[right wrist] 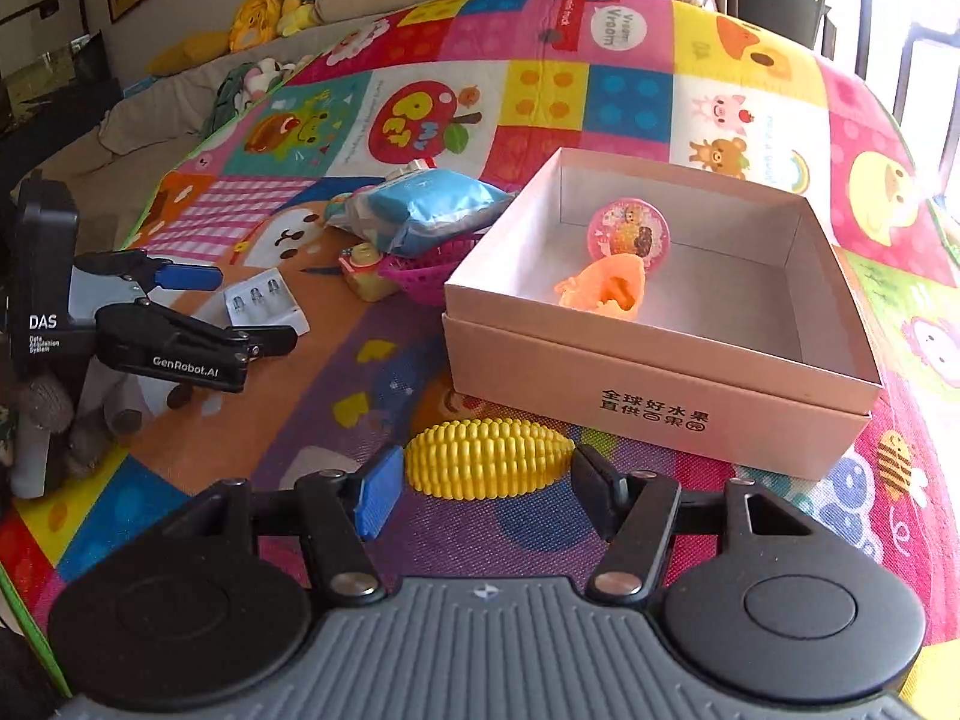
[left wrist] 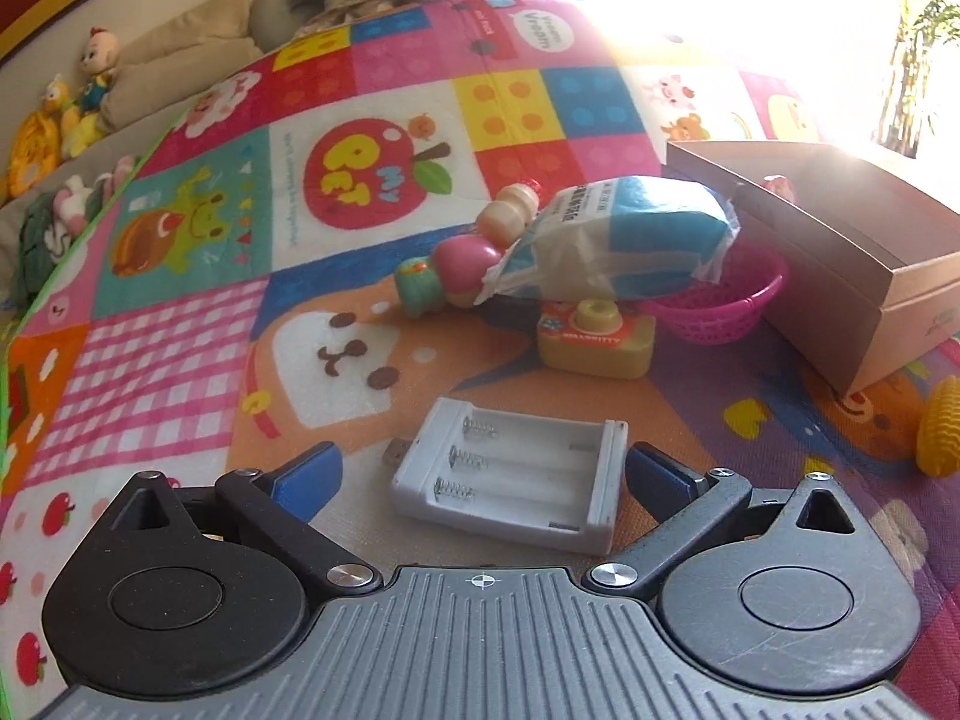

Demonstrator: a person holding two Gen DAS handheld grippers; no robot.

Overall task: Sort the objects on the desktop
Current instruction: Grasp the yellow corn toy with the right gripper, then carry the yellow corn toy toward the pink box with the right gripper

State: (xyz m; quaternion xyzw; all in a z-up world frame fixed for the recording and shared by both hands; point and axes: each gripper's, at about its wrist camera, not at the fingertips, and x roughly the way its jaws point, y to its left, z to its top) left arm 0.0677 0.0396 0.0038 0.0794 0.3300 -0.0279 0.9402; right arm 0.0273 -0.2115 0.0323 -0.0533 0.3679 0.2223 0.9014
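Note:
My left gripper (left wrist: pixel 483 471) is open around a grey battery charger (left wrist: pixel 510 471) lying on the play mat; its pads stand either side without touching. It also shows in the right wrist view (right wrist: pixel 234 306), beside the charger (right wrist: pixel 264 303). My right gripper (right wrist: pixel 480 480) is open around a yellow toy corn (right wrist: pixel 486 459), which also shows in the left wrist view (left wrist: pixel 942 435). An open cardboard box (right wrist: pixel 654 384) holds an orange toy (right wrist: pixel 606 288) and a pink round toy (right wrist: pixel 629 232).
A blue-and-white packet (left wrist: pixel 618 240) rests over a pink basket (left wrist: pixel 726 300). A yellow toy camera (left wrist: pixel 594 336) and a pink-green doll toy (left wrist: pixel 450 270) lie beside it. The box side (left wrist: pixel 840 252) stands at the right. Plush toys (right wrist: pixel 270 6) lie beyond the mat.

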